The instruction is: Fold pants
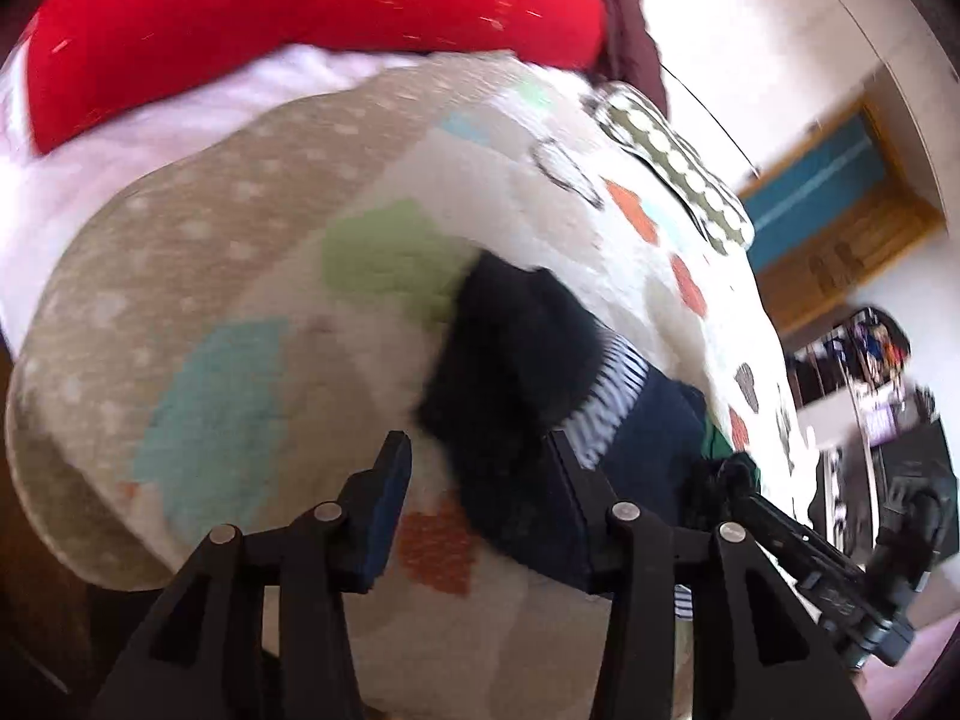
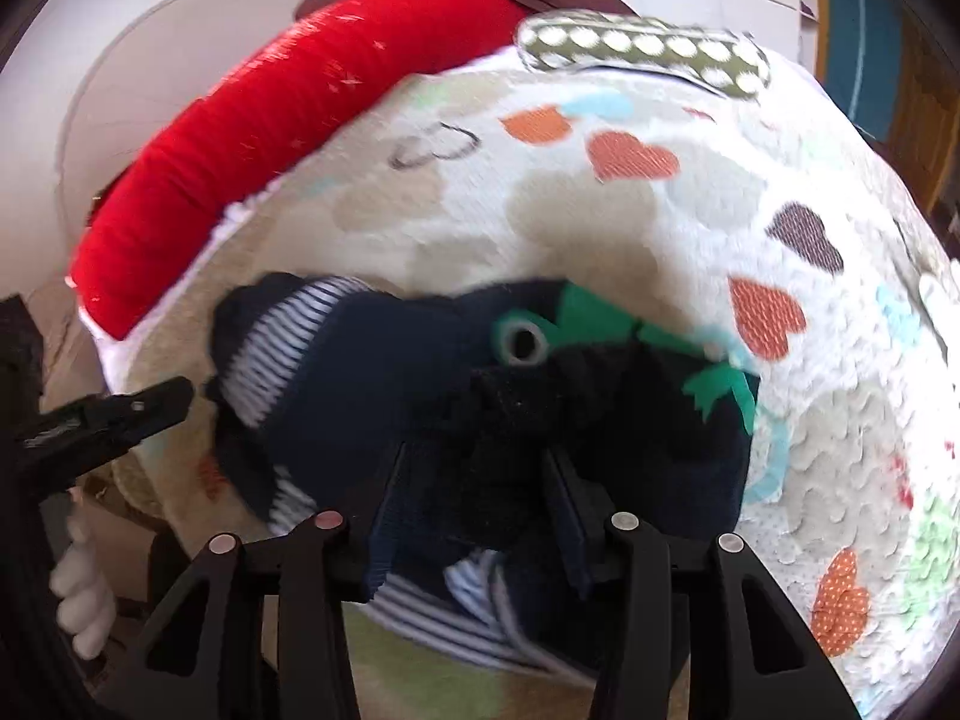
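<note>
Small dark navy pants (image 2: 372,396) with striped cuffs and green patches lie bunched on a quilted bedspread with hearts (image 2: 660,228). In the left wrist view the pants (image 1: 516,348) lie just beyond the fingers. My left gripper (image 1: 480,480) is open, its right finger beside the pants' edge; nothing is between the pads. It also shows in the right wrist view (image 2: 120,408) at the left of the pants. My right gripper (image 2: 474,492) is open over the dark fabric, which lies between the fingers. It shows in the left wrist view (image 1: 798,546) at the lower right.
A red pillow (image 2: 288,96) lies along the far side of the bed, also in the left wrist view (image 1: 312,18). A green polka-dot item (image 2: 642,54) lies at the far edge. A wooden door frame (image 1: 840,228) and dark furniture stand beyond the bed.
</note>
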The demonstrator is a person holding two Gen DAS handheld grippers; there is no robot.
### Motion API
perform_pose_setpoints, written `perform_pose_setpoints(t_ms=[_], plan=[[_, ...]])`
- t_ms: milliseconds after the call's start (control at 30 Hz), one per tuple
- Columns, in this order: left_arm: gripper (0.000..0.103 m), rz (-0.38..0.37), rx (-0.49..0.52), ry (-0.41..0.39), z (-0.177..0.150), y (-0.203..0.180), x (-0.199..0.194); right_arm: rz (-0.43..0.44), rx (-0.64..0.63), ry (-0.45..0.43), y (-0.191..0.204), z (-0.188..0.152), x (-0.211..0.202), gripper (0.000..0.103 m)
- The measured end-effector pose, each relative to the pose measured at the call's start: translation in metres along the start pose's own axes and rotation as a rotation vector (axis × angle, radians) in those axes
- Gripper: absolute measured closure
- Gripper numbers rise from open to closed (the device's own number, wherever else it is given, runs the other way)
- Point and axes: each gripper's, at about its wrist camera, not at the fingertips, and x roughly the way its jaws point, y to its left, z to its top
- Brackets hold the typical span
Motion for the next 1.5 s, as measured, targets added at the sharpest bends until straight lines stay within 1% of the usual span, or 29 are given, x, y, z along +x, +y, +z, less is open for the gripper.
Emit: perform_pose_setpoints(t_ms=[67,133,233,333,367,400,533,600,700,733,767,800,833,867,900,967,1067,1167,1200,1233,1267,1333,1367,1500], plan=[[0.059,-0.004,-0.034,-0.009,-0.002,0.009,-0.003,0.043,-0.018,0.013,0.012,0.009,-0.001,0.052],[0.059,-0.007,-0.057,-0.016,-0.005,0.017,-0.006,0.062,-0.047,0.028,0.028,0.016,-0.002,0.050],[0.059,-0.012,-0.071,-0.020,-0.008,0.026,-0.011,0.082,-0.122,0.055,0.061,0.033,0.007,0.048],[0.059,-0.023,-0.077,-0.026,-0.011,0.032,-0.016,0.108,-0.202,0.104,0.095,0.050,0.027,0.039],[0.059,-0.031,-0.081,-0.025,-0.013,0.034,-0.018,0.113,-0.246,0.141,0.111,0.057,0.039,0.035],[0.059,-0.040,-0.088,-0.024,-0.015,0.035,-0.018,0.108,-0.270,0.160,0.121,0.060,0.046,0.034],[0.059,-0.060,-0.104,-0.026,-0.022,0.039,-0.019,0.029,-0.365,0.283,0.164,0.080,0.096,0.031],[0.059,-0.070,-0.106,-0.020,-0.023,0.039,-0.018,-0.023,-0.393,0.324,0.177,0.085,0.118,0.028],[0.059,-0.076,-0.108,-0.012,-0.024,0.038,-0.016,-0.108,-0.436,0.414,0.189,0.085,0.154,0.028],[0.059,-0.078,-0.107,-0.010,-0.025,0.038,-0.016,-0.160,-0.466,0.451,0.191,0.082,0.167,0.029],[0.059,-0.081,-0.105,-0.010,-0.024,0.037,-0.015,-0.189,-0.486,0.464,0.192,0.080,0.173,0.043],[0.059,-0.085,-0.098,-0.011,-0.024,0.036,-0.015,-0.198,-0.493,0.462,0.192,0.078,0.176,0.058],[0.059,-0.088,-0.093,-0.015,-0.024,0.034,-0.014,-0.190,-0.481,0.453,0.191,0.078,0.174,0.063],[0.059,-0.089,-0.091,-0.018,-0.024,0.032,-0.013,-0.181,-0.466,0.433,0.190,0.079,0.169,0.074],[0.059,-0.089,-0.086,-0.018,-0.023,0.029,-0.011,-0.172,-0.463,0.413,0.188,0.080,0.163,0.078],[0.058,-0.088,-0.063,-0.016,-0.023,0.022,-0.005,-0.147,-0.440,0.386,0.182,0.081,0.151,0.080],[0.053,-0.092,-0.008,-0.025,-0.025,0.006,0.005,-0.101,-0.401,0.353,0.170,0.085,0.132,0.081],[0.053,-0.083,0.042,-0.022,-0.023,-0.012,0.018,-0.051,-0.354,0.331,0.160,0.090,0.112,0.081],[0.070,-0.094,0.058,-0.008,-0.022,-0.019,0.022,-0.039,-0.336,0.321,0.156,0.092,0.106,0.081],[0.098,-0.111,0.067,0.010,-0.021,-0.023,0.024,-0.026,-0.315,0.309,0.151,0.094,0.100,0.081],[0.100,-0.134,0.077,0.043,-0.020,-0.032,0.026,-0.015,-0.298,0.301,0.147,0.096,0.096,0.081],[0.100,-0.148,0.097,0.031,-0.021,-0.046,0.019,0.017,-0.248,0.277,0.134,0.097,0.084,0.082],[0.100,-0.148,0.123,0.020,-0.022,-0.056,0.013,0.027,-0.230,0.258,0.127,0.098,0.076,0.082],[0.100,-0.183,0.215,0.017,-0.032,-0.102,-0.002,0.097,-0.107,0.178,0.082,0.094,0.038,0.082]])
